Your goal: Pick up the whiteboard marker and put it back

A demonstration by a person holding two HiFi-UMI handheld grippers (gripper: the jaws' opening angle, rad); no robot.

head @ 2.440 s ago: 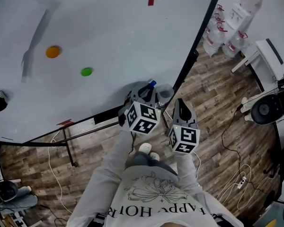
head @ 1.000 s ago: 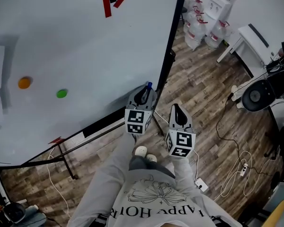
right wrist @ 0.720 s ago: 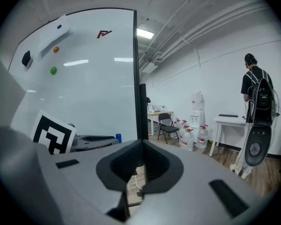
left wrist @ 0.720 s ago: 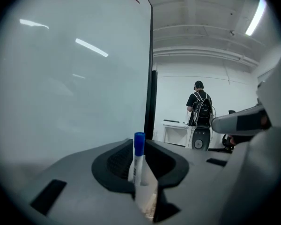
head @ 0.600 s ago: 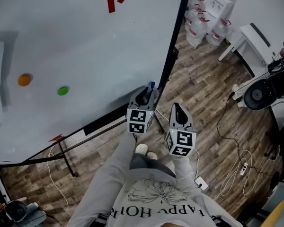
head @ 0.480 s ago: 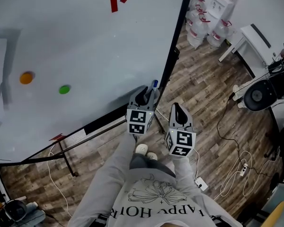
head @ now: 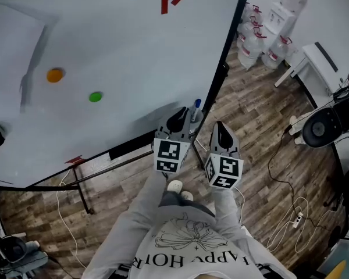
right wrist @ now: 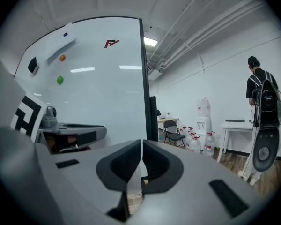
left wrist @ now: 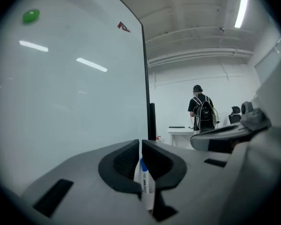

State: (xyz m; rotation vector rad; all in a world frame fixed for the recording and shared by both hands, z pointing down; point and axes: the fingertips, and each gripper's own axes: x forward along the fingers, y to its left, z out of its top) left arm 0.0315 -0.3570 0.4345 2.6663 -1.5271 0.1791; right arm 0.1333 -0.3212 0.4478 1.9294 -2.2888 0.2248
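While right tongs (right wrist: 141, 146) sit closed, left tongs (left wrist: 140, 145), just closing, clamp white blue-capped marker (left wrist: 145, 185).

The whiteboard (head: 116, 51) and floor (head: 262, 127) are seen from high above, steeply downward, in the head view. The left gripper view and right gripper view are taken close behind the left tool (left wrist: 140, 144) and right tool (right wrist: 141, 144), nearly level. The whiteboard is shared by all.

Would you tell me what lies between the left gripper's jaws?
The whiteboard marker, blue-capped: the left gripper has just been closing its jaws and now pinches it, as the left gripper view shows.
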